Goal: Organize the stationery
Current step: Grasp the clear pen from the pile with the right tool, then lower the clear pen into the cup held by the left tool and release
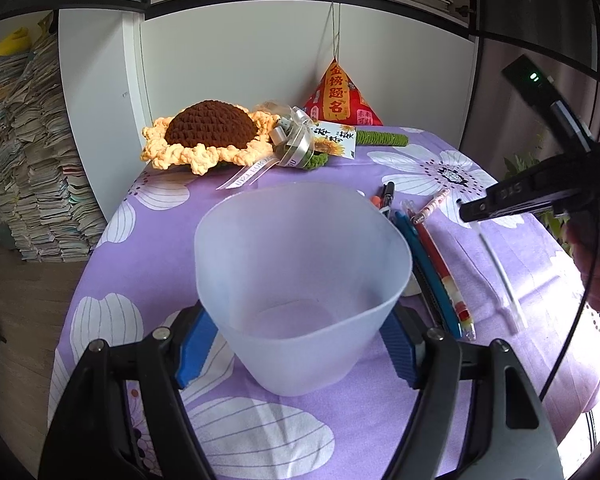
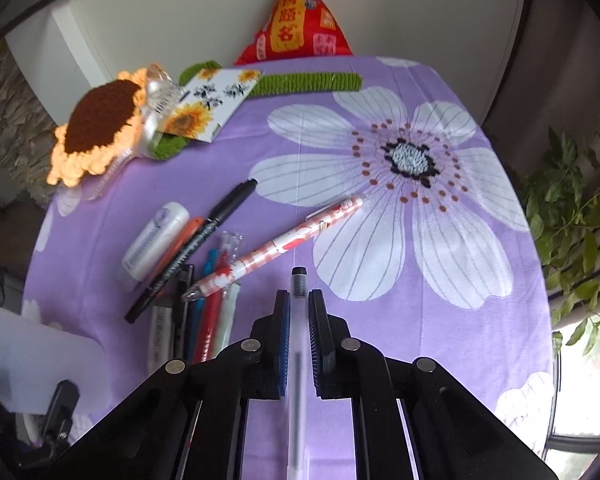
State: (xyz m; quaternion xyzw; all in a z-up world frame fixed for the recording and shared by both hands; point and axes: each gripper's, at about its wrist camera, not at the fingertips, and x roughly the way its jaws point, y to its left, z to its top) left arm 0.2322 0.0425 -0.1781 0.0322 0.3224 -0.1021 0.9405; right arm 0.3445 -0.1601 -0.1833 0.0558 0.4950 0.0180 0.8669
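Observation:
My left gripper (image 1: pixel 298 344) is shut on a frosted plastic cup (image 1: pixel 300 264), its blue pads pressed on both sides near the base. The cup stands upright on the purple cloth and looks empty. My right gripper (image 2: pixel 299 304) is shut on a clear pen with a black tip (image 2: pixel 299 280), which runs lengthwise between the pads. From the left wrist, the right gripper (image 1: pixel 472 212) is at the right, over that clear pen (image 1: pixel 500 276). Loose on the cloth lie a pink patterned pen (image 2: pixel 276 246), a black marker (image 2: pixel 196 248), a white correction tape (image 2: pixel 158 240) and a bundle of blue and red pens (image 2: pixel 210 316).
A crochet sunflower (image 1: pixel 208 136), a sunflower card (image 1: pixel 336 138) and a red triangular pouch (image 1: pixel 340 96) sit at the table's far edge against the wall. Paper stacks (image 1: pixel 32 168) rise on the floor at left. A leafy plant (image 2: pixel 572 216) is beyond the right edge.

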